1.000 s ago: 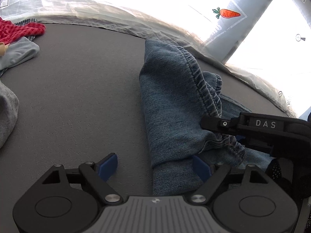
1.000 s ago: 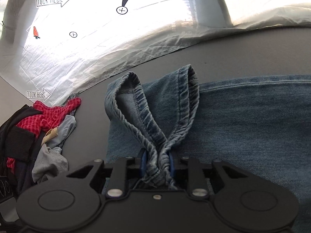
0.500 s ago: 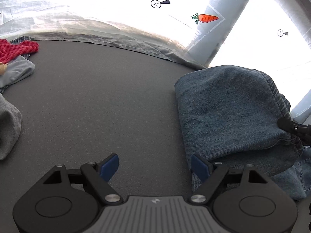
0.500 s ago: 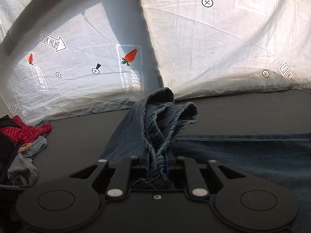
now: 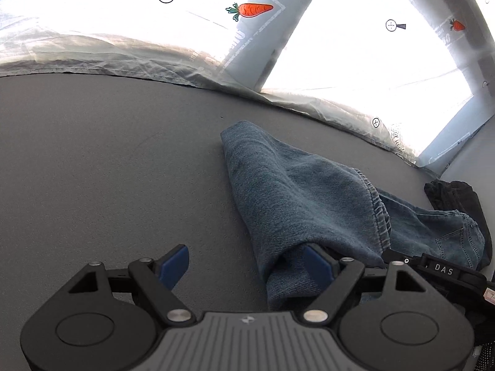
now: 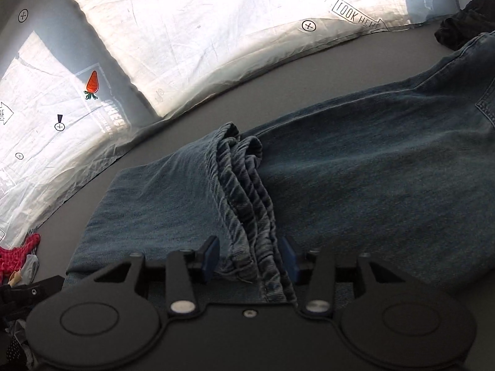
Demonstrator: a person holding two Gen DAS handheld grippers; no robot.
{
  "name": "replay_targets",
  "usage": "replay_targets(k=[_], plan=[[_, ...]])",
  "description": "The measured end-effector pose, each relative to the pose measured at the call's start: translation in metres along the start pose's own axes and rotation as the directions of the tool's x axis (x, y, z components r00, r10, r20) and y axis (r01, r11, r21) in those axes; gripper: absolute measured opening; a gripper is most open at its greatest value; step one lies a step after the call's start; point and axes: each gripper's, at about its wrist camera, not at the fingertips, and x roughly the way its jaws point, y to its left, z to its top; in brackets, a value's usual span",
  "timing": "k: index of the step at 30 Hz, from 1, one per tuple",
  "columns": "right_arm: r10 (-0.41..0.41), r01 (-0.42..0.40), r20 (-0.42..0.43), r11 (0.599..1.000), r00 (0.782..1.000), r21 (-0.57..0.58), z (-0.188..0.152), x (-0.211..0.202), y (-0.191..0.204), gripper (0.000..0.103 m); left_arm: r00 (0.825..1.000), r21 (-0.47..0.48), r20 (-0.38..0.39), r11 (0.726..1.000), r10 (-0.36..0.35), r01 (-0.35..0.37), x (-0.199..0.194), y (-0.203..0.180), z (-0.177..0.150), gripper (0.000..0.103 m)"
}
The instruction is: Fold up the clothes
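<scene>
A pair of blue jeans [image 6: 355,185] lies on the dark grey surface, with the leg ends folded back over the upper part. The leg hems [image 6: 247,191] lie bunched between the blue pads of my right gripper [image 6: 250,255], whose jaws stand open around them. In the left wrist view the folded jeans [image 5: 297,198] lie to the right. My left gripper [image 5: 244,262] is open; its right pad is tucked under the fold's near edge, its left pad over bare surface. The right gripper's body [image 5: 439,270] shows at the right edge.
A dark garment [image 5: 454,194] lies beyond the jeans' waist, also in the right wrist view [image 6: 464,21]. A pile of red, grey and dark clothes [image 6: 18,259] sits at the left. White sheeting with printed markers [image 6: 232,31] borders the grey surface [image 5: 108,170].
My right gripper carried the leg hems over the jeans, lowered them and opened its jaws. My left gripper stayed open and now sits at the fold's near edge.
</scene>
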Motion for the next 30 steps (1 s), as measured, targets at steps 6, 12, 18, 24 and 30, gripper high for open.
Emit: replay_targets(k=[6,12,18,24,30], plan=[[0.008,-0.008,-0.01,1.0,1.0,0.001,-0.004,0.004,-0.004,0.047,0.999,0.167,-0.035,0.985,-0.031,0.037,-0.013,-0.015,-0.019,0.083],[0.013,-0.013,-0.005,1.0,1.0,0.004,-0.006,0.005,-0.005,0.048,0.997,0.18,-0.029,0.981,0.076,-0.07,0.012,-0.028,-0.027,0.083],[0.001,-0.001,0.009,1.0,1.0,-0.022,-0.01,0.005,-0.002,0.048,0.962,0.181,0.075,0.946,0.261,-0.27,0.035,-0.043,-0.025,0.083],[-0.017,0.018,0.023,0.999,1.0,-0.043,-0.011,0.005,0.0,0.046,0.933,0.056,0.052,0.932,0.356,-0.359,0.024,-0.019,-0.033,0.081],[-0.054,0.058,0.029,0.99,0.998,-0.13,-0.014,0.008,0.01,0.047,0.953,0.056,-0.006,0.951,0.303,-0.303,0.018,-0.006,-0.03,0.082]])
